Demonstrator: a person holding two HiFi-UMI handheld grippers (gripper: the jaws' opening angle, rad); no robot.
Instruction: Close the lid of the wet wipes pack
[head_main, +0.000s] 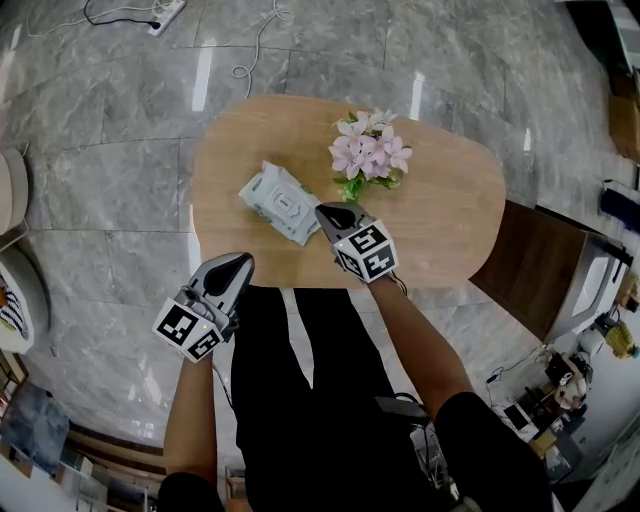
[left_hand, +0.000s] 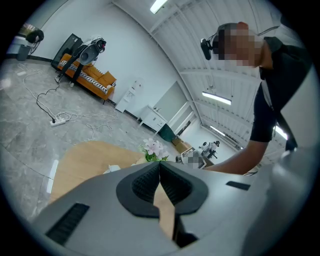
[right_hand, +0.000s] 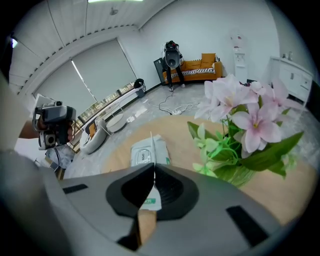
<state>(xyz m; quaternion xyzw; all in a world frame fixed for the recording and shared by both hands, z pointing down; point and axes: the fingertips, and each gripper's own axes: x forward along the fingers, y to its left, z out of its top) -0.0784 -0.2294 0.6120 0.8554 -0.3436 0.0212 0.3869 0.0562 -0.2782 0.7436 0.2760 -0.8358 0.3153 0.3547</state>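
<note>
Jaws together on left gripper (head_main: 243, 259), right gripper (head_main: 326, 210), one wipes pack (head_main: 279, 201)

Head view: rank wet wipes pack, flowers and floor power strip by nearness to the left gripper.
1. The wet wipes pack, on the table just ahead of the left gripper.
2. The flowers, farther right on the table.
3. The power strip, on the floor beyond the table.

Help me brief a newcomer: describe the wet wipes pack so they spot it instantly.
Find the rounded wooden table on the grey marble floor. On it, left of the pink flowers in the head view, lies the wet wipes pack. It is the only flat, white-and-pale-green packet, with an oval lid on top.
</note>
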